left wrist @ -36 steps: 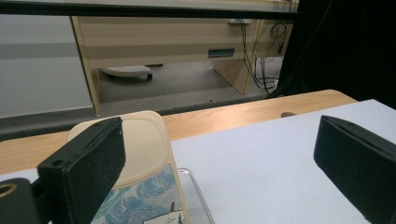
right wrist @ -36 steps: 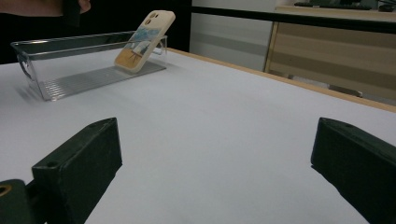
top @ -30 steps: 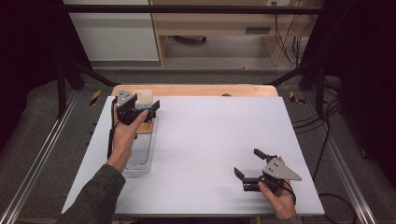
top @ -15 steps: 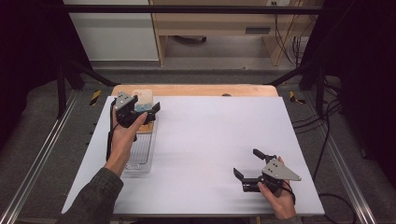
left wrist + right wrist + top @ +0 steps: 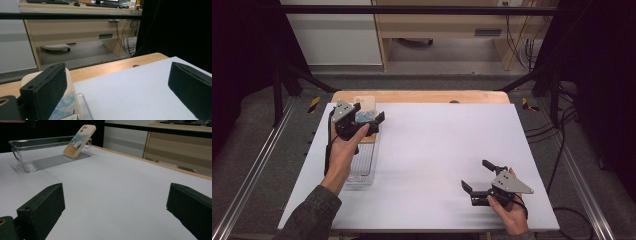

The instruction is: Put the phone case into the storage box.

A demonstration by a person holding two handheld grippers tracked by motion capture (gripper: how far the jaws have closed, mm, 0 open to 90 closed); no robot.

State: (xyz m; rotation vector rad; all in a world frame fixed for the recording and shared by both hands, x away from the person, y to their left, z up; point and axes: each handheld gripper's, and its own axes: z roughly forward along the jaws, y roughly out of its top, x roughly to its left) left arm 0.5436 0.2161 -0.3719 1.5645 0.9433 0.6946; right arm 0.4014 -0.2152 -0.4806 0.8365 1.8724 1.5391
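Note:
A phone in a cream case (image 5: 365, 103) with a blue and orange picture leans upright against the far end of a clear plastic tray (image 5: 361, 167) at the table's left. My left gripper (image 5: 370, 113) hovers open at that end. In the left gripper view the phone case (image 5: 67, 101) sits just behind the left jaw, with nothing between the jaws of the left gripper (image 5: 117, 92). My right gripper (image 5: 484, 176) rests open near the front right of the table. The right gripper view looks between the jaws of the right gripper (image 5: 115, 212) toward the tray (image 5: 45, 160) and the phone (image 5: 79, 141) far off.
A white sheet (image 5: 442, 145) covers the table, and a strip of bare wood (image 5: 427, 96) runs along its far edge. Metal rails (image 5: 257, 165) flank both sides. Beyond stand a wooden desk (image 5: 437, 25) and cables on the floor.
The left gripper has shifted only slightly beside the phone. The right gripper has hardly moved. Both stay open.

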